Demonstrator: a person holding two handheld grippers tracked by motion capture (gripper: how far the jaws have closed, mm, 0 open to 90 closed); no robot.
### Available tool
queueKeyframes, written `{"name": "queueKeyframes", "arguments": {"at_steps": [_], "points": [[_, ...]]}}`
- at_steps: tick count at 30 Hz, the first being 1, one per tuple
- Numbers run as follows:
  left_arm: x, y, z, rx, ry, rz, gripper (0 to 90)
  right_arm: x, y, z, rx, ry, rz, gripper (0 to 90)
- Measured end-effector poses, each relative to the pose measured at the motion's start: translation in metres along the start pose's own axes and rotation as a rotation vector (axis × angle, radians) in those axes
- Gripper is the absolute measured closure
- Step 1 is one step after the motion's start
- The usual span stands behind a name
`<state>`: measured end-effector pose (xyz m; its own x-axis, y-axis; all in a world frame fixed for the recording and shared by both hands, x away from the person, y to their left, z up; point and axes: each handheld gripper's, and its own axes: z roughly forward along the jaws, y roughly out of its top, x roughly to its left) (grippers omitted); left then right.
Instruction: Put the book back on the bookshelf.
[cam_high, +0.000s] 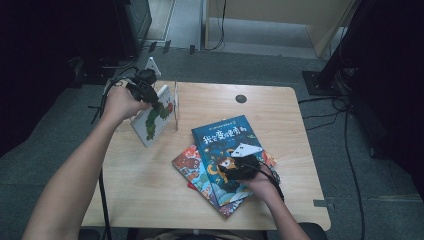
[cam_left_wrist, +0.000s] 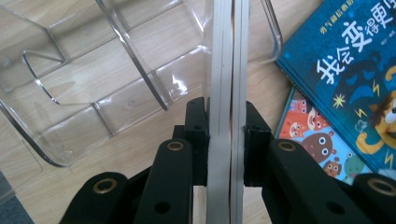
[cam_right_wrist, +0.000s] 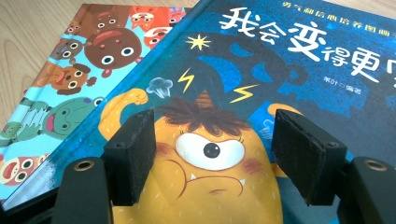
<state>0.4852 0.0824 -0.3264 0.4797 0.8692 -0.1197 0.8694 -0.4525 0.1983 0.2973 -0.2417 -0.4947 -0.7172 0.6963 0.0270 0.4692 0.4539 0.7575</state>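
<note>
The left gripper (cam_high: 148, 93) pinches a thin white hardcover picture book with a caterpillar on its cover (cam_high: 152, 119), held tilted at the far left of the pale wooden table (cam_high: 150, 185), just beside the clear acrylic book stand (cam_high: 176, 106); in the left gripper view the pads clamp the book's grey page edges (cam_left_wrist: 227, 93) before the stand's glossy, rounded dividers (cam_left_wrist: 130, 51). Judging by this, one book is about to be slotted in, and none stands there yet. Two remain stacked flat on the right: a glossy dark blue hardcover with a one-eyed monster (cam_high: 227, 147) atop a colourful animal-faced book (cam_high: 187, 164). The right gripper (cam_right_wrist: 212, 158) rests over the blue cover, jaws spread, gripping nothing.
</note>
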Motion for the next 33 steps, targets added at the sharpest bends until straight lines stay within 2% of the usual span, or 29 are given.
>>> {"name": "queueKeyframes", "arguments": {"at_steps": [4,7,11,26,33], "points": [[0.0,0.004,0.003,-0.012,0.018,0.001,78.0,0.0,0.0,0.0,0.0,0.0,0.001,30.9],[0.002,0.007,0.005,-0.003,0.011,-0.007,78.0,0.0,0.0,0.0,0.0,0.0,0.001,30.8],[0.003,0.013,0.007,0.004,0.03,-0.004,78.0,0.0,0.0,0.0,0.0,0.0,0.001,30.8],[0.009,0.033,0.021,0.012,0.048,-0.014,78.0,0.0,0.0,0.0,-0.001,0.0,0.0,30.7],[0.017,0.041,0.024,0.014,0.027,-0.04,78.0,0.0,0.0,0.0,-0.001,-0.001,-0.001,30.8]]}}
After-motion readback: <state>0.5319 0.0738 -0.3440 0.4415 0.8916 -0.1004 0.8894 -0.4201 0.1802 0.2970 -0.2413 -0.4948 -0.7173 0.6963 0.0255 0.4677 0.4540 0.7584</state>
